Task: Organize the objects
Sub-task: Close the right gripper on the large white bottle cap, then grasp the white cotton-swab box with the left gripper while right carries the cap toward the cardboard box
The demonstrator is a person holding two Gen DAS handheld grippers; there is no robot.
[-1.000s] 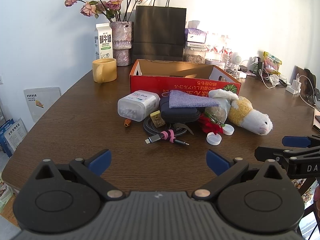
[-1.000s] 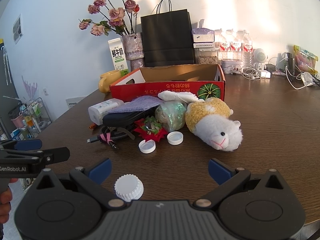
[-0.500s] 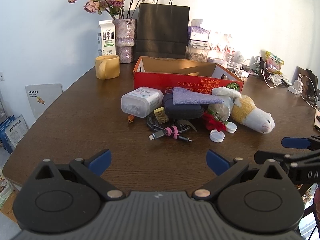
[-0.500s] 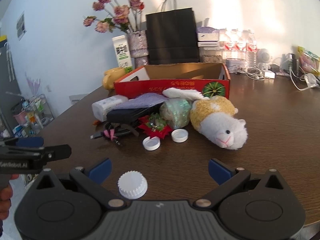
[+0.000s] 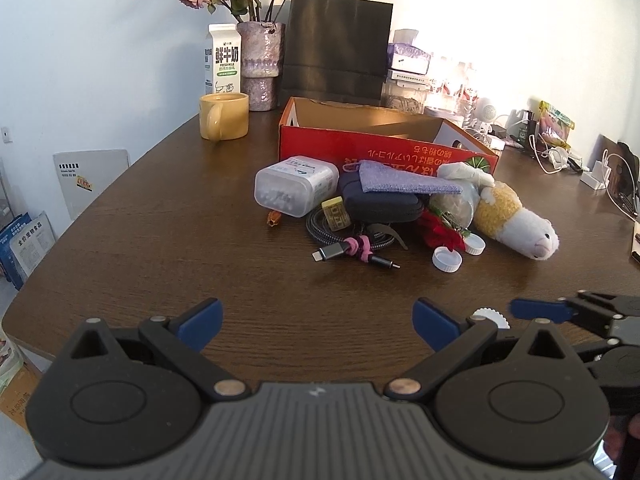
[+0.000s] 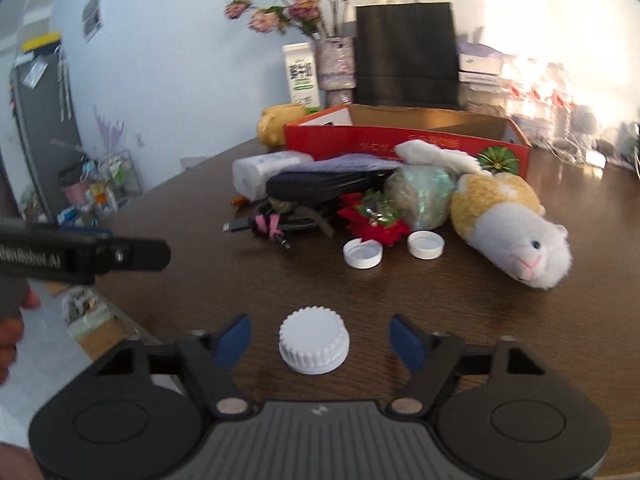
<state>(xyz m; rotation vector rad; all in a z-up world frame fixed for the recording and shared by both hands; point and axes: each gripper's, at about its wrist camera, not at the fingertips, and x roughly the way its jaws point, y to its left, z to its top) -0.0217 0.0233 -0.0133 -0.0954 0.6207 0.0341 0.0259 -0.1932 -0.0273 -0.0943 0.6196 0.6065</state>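
Observation:
A pile of objects lies before an open red cardboard box (image 5: pixel 384 142) (image 6: pixel 400 142): a clear plastic container (image 5: pixel 294 190), a dark pouch (image 5: pixel 380 204) under a purple cloth (image 5: pixel 404 180), a coiled cable (image 5: pixel 352 246), two white caps (image 6: pixel 362 254) (image 6: pixel 426 244) and a plush toy (image 5: pixel 516 220) (image 6: pixel 512 232). A white ridged cap (image 6: pixel 314 344) lies on the table between my right gripper's open fingers. My right gripper (image 6: pixel 322 340) is open around it without touching. My left gripper (image 5: pixel 316 318) is open and empty, short of the pile.
A yellow mug (image 5: pixel 224 116), milk carton (image 5: pixel 222 58), vase of dried roses (image 5: pixel 260 66) and black paper bag (image 5: pixel 338 46) stand behind the box. Bottles, chargers and cables (image 5: pixel 552 152) line the back right. The table's left edge (image 5: pixel 92 200) curves towards me.
My right gripper has moved left and forward, so the white ridged cap now sits centred between its fingers, which have narrowed. My left gripper has shifted slightly; the right gripper now shows closer in its view.

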